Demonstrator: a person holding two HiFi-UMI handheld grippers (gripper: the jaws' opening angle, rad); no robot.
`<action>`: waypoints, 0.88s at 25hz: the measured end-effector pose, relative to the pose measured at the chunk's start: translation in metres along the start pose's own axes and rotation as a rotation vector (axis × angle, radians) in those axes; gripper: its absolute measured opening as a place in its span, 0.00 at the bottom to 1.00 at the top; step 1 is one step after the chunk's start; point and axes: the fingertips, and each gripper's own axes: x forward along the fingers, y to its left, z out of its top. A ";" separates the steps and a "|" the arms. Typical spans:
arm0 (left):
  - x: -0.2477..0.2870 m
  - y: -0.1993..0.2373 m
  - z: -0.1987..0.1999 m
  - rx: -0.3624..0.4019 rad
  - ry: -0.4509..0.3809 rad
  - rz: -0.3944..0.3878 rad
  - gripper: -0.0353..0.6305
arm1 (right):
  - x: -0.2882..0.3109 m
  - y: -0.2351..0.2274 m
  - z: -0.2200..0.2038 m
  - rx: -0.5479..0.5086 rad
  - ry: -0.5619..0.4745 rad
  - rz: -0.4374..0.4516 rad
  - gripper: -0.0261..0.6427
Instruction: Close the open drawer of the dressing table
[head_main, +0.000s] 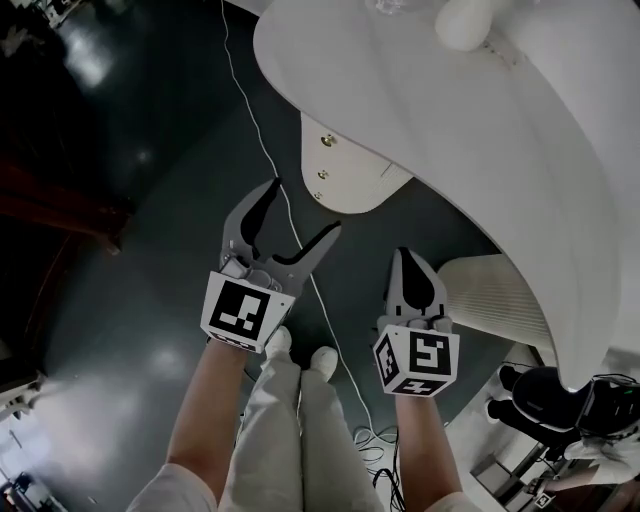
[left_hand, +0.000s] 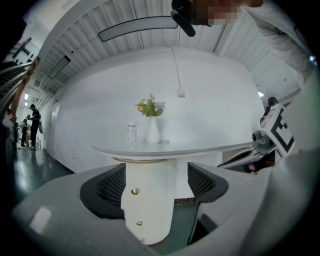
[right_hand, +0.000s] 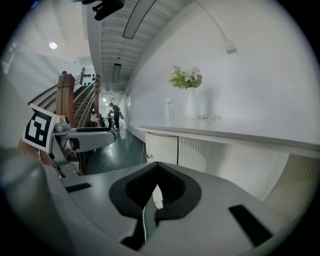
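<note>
The white dressing table (head_main: 480, 110) fills the upper right of the head view. Its open drawer (head_main: 355, 170), white with small brass knobs (head_main: 322, 174), juts out from under the top. My left gripper (head_main: 305, 206) stands open just short of the drawer, touching nothing. Seen from the left gripper view, the drawer front (left_hand: 150, 200) lies ahead between the spread jaws of that gripper (left_hand: 156, 172). My right gripper (head_main: 403, 257) is shut and empty, lower and to the right. The right gripper view has the drawer (right_hand: 161, 147) beyond the shut right gripper (right_hand: 157, 167).
A vase of flowers (left_hand: 151, 125) and a glass (left_hand: 131, 134) stand on the tabletop. A white cable (head_main: 262, 140) trails over the dark floor. A ribbed white piece (head_main: 495, 290) sits under the table at right. People stand far down the corridor (left_hand: 31, 125).
</note>
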 end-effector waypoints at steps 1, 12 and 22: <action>-0.004 -0.002 0.005 -0.012 0.000 0.008 0.64 | -0.003 0.000 0.003 -0.002 -0.001 0.007 0.03; -0.062 -0.024 0.074 0.038 0.042 -0.034 0.64 | -0.062 0.015 0.072 0.016 -0.045 0.041 0.03; -0.091 -0.018 0.147 0.050 0.015 0.085 0.11 | -0.108 0.014 0.153 -0.051 -0.115 0.060 0.03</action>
